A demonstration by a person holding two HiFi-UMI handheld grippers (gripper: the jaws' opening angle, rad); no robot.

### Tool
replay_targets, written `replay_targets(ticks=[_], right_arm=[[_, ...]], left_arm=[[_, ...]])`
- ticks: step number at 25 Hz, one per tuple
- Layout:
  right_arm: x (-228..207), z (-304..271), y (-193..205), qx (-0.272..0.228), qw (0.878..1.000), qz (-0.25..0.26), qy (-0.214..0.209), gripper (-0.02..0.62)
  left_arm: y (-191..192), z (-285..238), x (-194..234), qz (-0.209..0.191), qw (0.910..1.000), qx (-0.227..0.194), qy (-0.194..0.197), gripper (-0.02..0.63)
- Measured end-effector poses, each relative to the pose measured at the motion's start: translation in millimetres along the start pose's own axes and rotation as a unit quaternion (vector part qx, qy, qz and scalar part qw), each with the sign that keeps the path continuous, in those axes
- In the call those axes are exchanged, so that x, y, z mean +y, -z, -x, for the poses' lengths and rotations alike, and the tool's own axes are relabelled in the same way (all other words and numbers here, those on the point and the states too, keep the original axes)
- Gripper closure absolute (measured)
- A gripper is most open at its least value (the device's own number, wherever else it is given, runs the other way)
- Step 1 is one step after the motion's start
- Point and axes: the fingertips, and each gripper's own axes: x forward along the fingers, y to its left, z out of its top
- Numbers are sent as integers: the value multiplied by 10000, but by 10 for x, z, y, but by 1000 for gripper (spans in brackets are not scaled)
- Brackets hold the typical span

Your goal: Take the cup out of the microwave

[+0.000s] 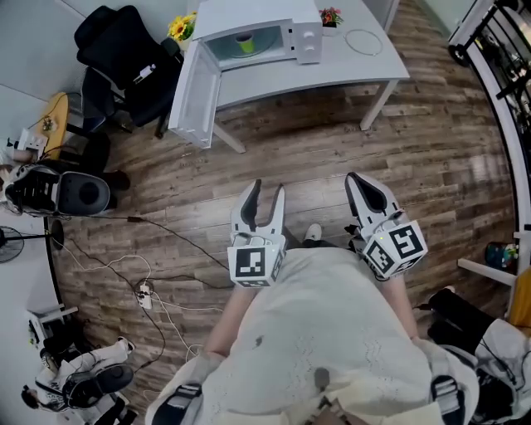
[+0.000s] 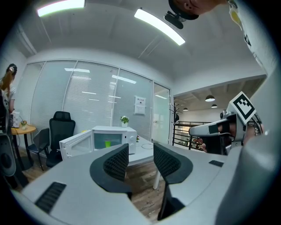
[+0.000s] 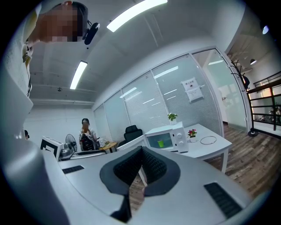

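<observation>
The white microwave [image 1: 304, 37] stands on a white table [image 1: 348, 75] at the far side of the room, its door [image 1: 195, 91] swung open to the left. A green cup [image 1: 245, 41] stands upright inside it; the cup [image 2: 108, 143] also shows in the left gripper view and the cup [image 3: 160, 143] in the right gripper view. My left gripper [image 1: 268, 189] is held out over the wooden floor, well short of the table, open and empty. My right gripper [image 1: 358, 181] is level beside it, shut on nothing.
A black office chair [image 1: 124, 58] stands left of the open door. Cables and a power strip [image 1: 145, 295] lie on the floor at left. A small flower pot [image 1: 330, 15] and a white ring [image 1: 362, 41] sit on the table. A person [image 3: 87, 136] sits far back.
</observation>
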Motion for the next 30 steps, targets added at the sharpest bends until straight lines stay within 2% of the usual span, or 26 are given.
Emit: replay_targets(ticks=[7, 13, 19, 30], right_arm=[[-81, -46, 20, 43, 10000, 25, 19, 586], [-237, -143, 50, 128, 9996, 15, 258, 586], [-449, -319, -25, 108, 9987, 49, 486, 586], [-831, -922, -141, 323, 9973, 92, 655, 586]], left_arm=[[75, -144, -21, 61, 9999, 98, 70, 408], [89, -393, 3, 128, 9996, 86, 220, 408], [90, -738, 76, 127, 9991, 130, 380, 408], [35, -1518, 336, 188, 9980, 231, 561, 408]])
